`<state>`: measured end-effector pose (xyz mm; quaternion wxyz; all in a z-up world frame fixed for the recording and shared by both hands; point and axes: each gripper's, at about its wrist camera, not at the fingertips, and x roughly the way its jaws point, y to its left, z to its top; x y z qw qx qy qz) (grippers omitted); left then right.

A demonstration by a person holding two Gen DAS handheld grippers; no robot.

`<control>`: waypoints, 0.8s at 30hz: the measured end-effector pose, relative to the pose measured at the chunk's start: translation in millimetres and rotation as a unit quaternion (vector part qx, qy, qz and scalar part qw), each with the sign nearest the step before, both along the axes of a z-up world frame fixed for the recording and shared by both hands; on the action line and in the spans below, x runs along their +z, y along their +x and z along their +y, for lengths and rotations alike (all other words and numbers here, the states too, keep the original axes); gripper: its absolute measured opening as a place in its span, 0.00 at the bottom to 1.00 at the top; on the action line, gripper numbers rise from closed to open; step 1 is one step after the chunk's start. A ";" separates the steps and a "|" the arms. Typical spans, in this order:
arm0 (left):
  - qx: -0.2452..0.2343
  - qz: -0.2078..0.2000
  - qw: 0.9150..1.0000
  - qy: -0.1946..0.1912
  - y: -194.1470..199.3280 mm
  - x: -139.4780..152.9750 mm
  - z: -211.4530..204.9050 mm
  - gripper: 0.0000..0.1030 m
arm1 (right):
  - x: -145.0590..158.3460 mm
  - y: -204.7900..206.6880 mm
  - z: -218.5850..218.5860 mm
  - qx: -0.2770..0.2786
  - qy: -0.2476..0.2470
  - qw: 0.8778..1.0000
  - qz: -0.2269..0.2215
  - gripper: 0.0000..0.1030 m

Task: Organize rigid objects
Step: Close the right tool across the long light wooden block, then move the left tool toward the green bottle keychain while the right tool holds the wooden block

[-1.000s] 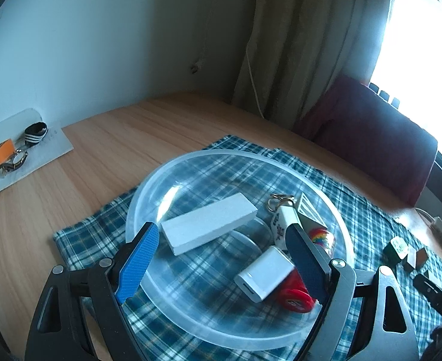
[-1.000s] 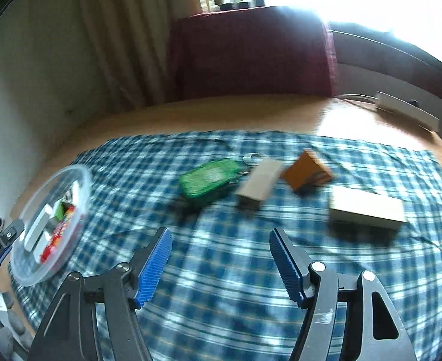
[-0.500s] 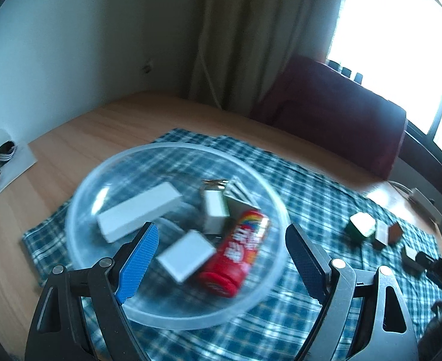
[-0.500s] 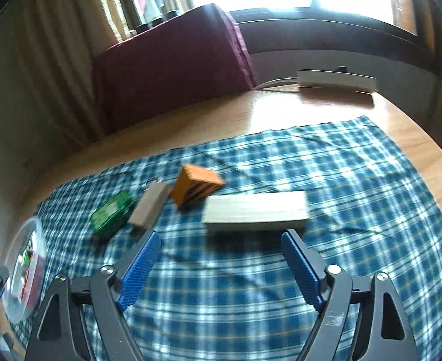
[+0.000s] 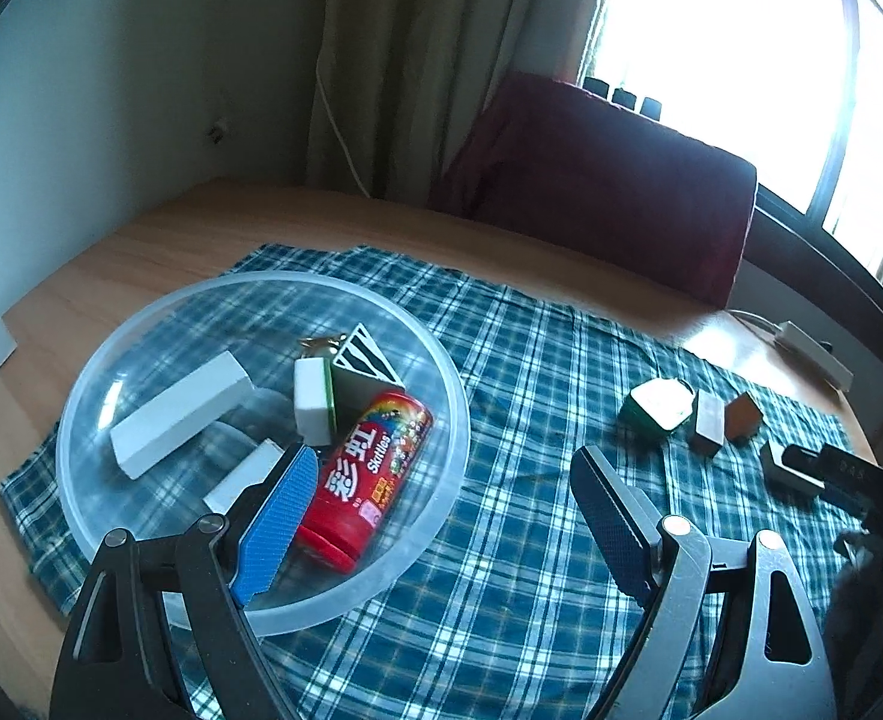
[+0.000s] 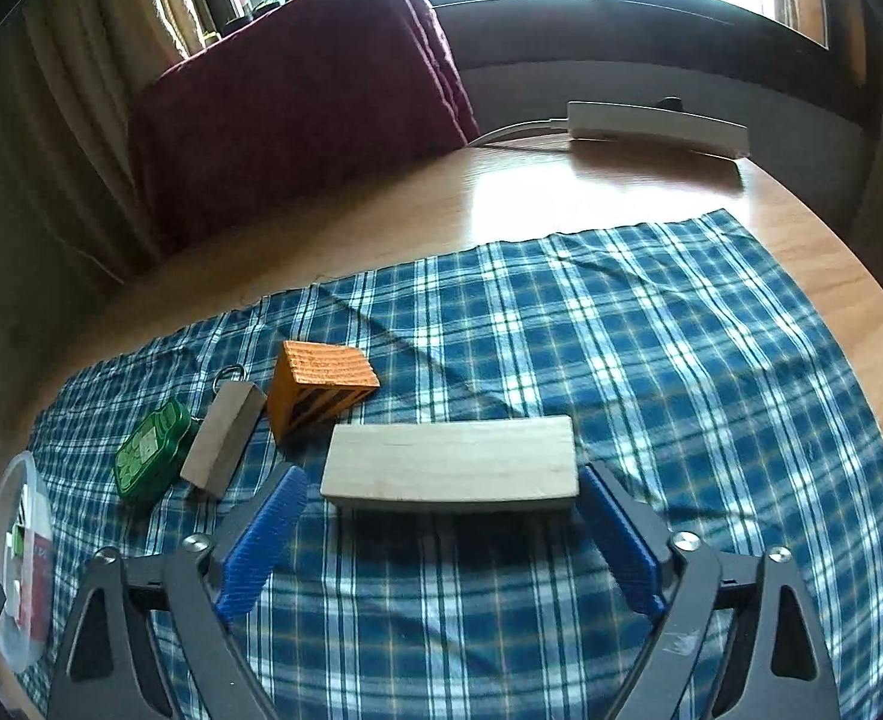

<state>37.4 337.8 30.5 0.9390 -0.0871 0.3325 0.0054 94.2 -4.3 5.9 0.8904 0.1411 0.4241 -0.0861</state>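
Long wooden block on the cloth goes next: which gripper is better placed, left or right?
Right. The right gripper is open with the long wooden block lying just ahead between its fingertips. The left gripper, also open, hangs over the clear bowl, far from that block.

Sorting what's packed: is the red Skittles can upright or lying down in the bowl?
Lying down. The can rests on its side inside the clear bowl, label facing up, lid end toward the left gripper.

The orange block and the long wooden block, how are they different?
The orange block is short, chunky and tilted; the long wooden block lies flat. The orange block is bright with ridges and black stripes; the wooden block is pale and plain. Both rest on the checked cloth.
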 end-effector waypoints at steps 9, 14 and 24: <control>-0.010 0.018 1.000 -0.006 8.5 -4.3 -5.5 0.84 | -5.7 10.6 4.3 0.002 -0.031 0.999 0.012 0.95; -0.023 0.021 1.000 -0.004 10.0 -3.5 -15.4 0.84 | -8.0 10.4 12.3 0.011 -0.048 0.999 0.011 0.91; -0.048 0.043 0.998 -0.004 15.2 -5.4 -31.3 0.84 | -8.5 -7.0 12.7 0.014 -0.042 0.999 0.013 0.91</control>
